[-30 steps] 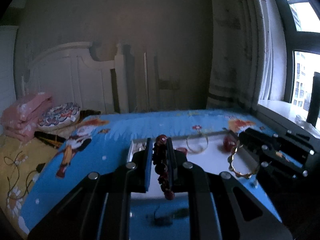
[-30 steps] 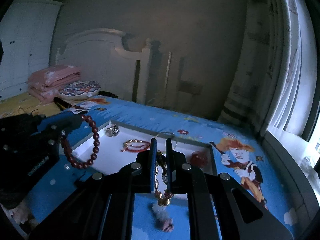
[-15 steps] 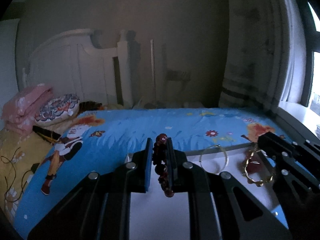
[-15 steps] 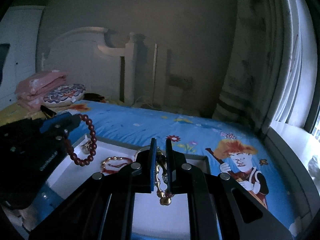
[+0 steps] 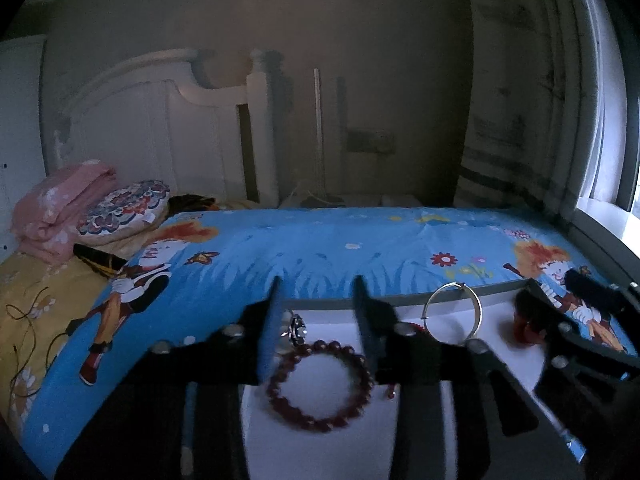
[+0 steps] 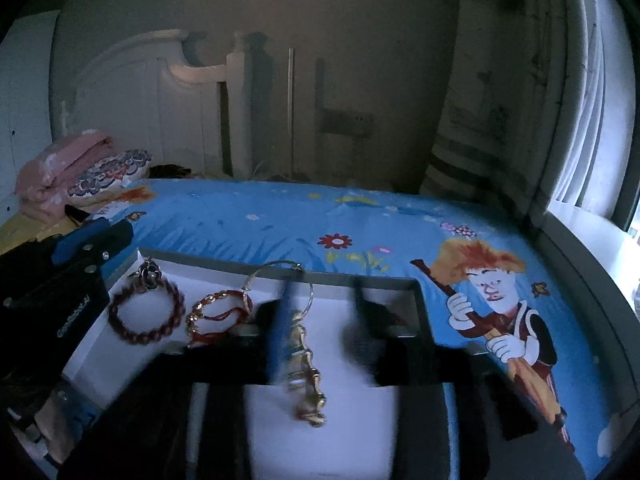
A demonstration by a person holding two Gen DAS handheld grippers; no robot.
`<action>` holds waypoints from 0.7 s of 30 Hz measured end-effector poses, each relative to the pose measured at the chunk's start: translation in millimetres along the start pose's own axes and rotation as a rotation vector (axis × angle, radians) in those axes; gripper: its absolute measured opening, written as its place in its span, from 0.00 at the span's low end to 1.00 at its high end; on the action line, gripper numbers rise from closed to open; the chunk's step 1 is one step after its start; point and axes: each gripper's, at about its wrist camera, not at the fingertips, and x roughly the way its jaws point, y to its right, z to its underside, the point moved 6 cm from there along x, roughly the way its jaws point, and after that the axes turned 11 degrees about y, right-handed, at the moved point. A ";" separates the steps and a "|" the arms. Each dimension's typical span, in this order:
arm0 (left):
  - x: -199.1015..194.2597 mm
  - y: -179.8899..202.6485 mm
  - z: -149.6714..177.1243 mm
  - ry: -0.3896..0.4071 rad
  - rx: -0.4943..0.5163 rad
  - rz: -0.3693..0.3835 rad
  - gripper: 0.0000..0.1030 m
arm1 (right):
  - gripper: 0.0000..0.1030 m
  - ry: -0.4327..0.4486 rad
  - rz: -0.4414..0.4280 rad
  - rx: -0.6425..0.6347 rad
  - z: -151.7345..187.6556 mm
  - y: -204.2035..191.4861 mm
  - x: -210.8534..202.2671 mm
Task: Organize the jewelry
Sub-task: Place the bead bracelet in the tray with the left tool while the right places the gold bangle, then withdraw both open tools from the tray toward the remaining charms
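Both bracelets, clamped a second ago, are let go: bead bracelet [image 5: 320,386] lies in the tray [image 5: 496,286], gold bracelet [image 6: 306,364] seemingly mid-drop. Both jaws are opening, nothing pinched. Best to lift straight clear.

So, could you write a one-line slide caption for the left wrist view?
Left gripper opening above a red bead bracelet in the white tray.

Glossy beaded bracelet [image 5: 320,386]; shiny metal bangle [image 5: 452,312].

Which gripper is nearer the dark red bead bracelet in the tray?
Left. The bead bracelet lies flat between the opening fingers of the left gripper. The right gripper is further along the tray, over the gold bracelet.
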 end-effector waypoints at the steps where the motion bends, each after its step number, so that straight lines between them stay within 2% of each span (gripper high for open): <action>1: -2.9 -1.0 -0.7 0.001 -0.002 0.000 0.40 | 0.55 0.019 0.003 0.014 -2.3 2.0 -3.2; 4: -19.9 -8.3 -3.1 0.007 -0.029 0.000 0.53 | 0.55 0.038 0.016 0.026 -7.4 7.8 -13.1; 5: -28.6 -12.0 -4.5 0.017 -0.041 0.000 0.60 | 0.57 0.042 0.014 0.035 -8.8 9.6 -18.5; 7: -44.4 -17.7 -6.8 0.040 -0.055 0.001 0.67 | 0.66 0.054 0.000 0.049 -9.7 11.7 -32.7; 9: -67.9 -24.2 -5.7 0.071 -0.070 0.004 0.75 | 0.67 0.070 -0.012 0.058 -7.7 13.6 -51.2; 12: -98.5 -30.2 -0.1 0.107 -0.074 0.016 0.79 | 0.68 0.088 -0.030 0.092 -2.6 18.7 -76.8; 16: -130.0 -37.0 17.7 0.130 -0.055 0.011 0.85 | 0.77 0.135 -0.052 0.134 4.3 24.1 -112.0; 21: -144.3 -44.0 49.3 0.076 -0.026 0.006 0.85 | 0.78 0.114 -0.068 0.111 27.7 18.4 -140.2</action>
